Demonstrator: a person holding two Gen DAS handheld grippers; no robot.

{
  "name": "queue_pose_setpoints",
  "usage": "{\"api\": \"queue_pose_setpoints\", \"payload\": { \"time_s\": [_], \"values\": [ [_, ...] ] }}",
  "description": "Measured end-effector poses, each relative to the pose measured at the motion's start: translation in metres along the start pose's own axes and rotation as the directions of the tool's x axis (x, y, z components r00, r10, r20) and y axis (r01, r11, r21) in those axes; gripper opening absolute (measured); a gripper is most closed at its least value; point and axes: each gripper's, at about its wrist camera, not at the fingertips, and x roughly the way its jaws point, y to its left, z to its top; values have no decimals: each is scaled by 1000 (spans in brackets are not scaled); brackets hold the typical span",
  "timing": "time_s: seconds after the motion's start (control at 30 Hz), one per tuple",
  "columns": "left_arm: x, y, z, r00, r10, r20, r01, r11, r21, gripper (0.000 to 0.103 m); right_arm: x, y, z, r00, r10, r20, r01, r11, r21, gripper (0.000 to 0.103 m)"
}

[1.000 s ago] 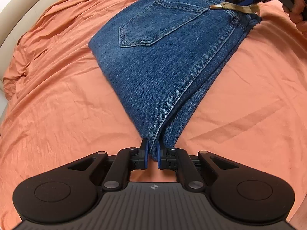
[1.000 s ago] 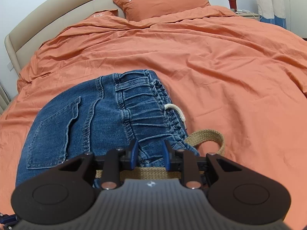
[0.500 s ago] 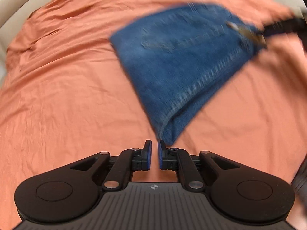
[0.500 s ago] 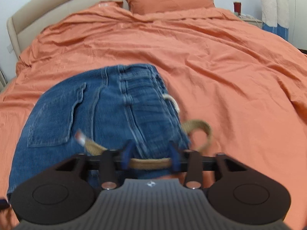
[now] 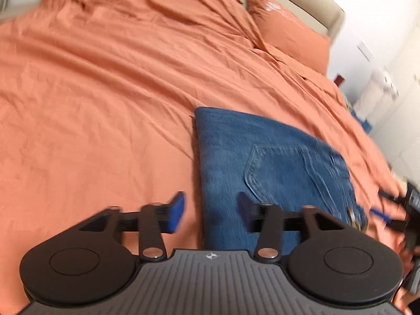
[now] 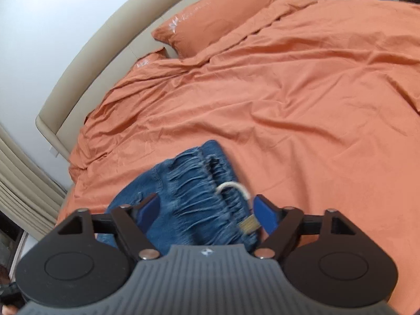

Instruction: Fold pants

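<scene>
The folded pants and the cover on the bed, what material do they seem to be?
Folded pants: blue denim, matte, judging by the stitched seams and the faded weave. Bed cover: probably woven cotton, matte orange, with fine soft creases; the exact fibre cannot be told.

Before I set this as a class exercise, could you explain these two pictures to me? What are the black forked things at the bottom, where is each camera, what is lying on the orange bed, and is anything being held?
Each black fork is a hand-held two-finger gripper with a camera behind it looking along the fingers; a person carries one in each hand. One picture comes from the left gripper, the other from the right gripper. On the orange bed cover lie folded blue jeans, with a back pocket up and the gathered waistband nearest the right gripper. Both grippers' jaws have just been opening and stand wide. The jeans lie beneath and between the fingers, but no pad presses them, so nothing is held. An orange pillow sits at the headboard.
</scene>
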Motion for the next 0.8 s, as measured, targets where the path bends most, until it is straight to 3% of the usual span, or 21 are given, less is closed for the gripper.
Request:
{"api": "queue_pose_setpoints", "payload": {
  "time_s": [0.1, 0.17, 0.43, 0.57, 0.67, 0.73, 0.8],
  "values": [
    [24, 15, 3, 997, -50, -53, 48, 998, -43, 69, 29, -25, 12, 987, 60, -148, -51, 997, 65, 76],
    [37, 25, 4, 993, -90, -80, 83, 993, -79, 69, 43, -34, 17, 972, 120, -200, -102, 990, 98, 76],
    [69, 53, 13, 964, -239, -117, 215, 959, -185, 70, 99, -47, 34, 922, 197, -332, -154, 976, 153, 74],
    [78, 56, 13, 950, -285, -125, 258, 946, -196, 70, 114, -52, 36, 899, 251, -358, -199, 964, 176, 64],
    [82, 53, 13, 948, -289, -130, 262, 945, -194, 58, 121, -52, 35, 890, 275, -363, -222, 958, 181, 52],
    [83, 51, 12, 942, -309, -130, 279, 938, -203, 36, 120, -50, 34, 890, 281, -359, -232, 957, 174, 43],
    [81, 48, 11, 948, -295, -119, 268, 942, -201, 32, 115, -42, 35, 897, 267, -353, -230, 963, 143, 34]
  ]
}}
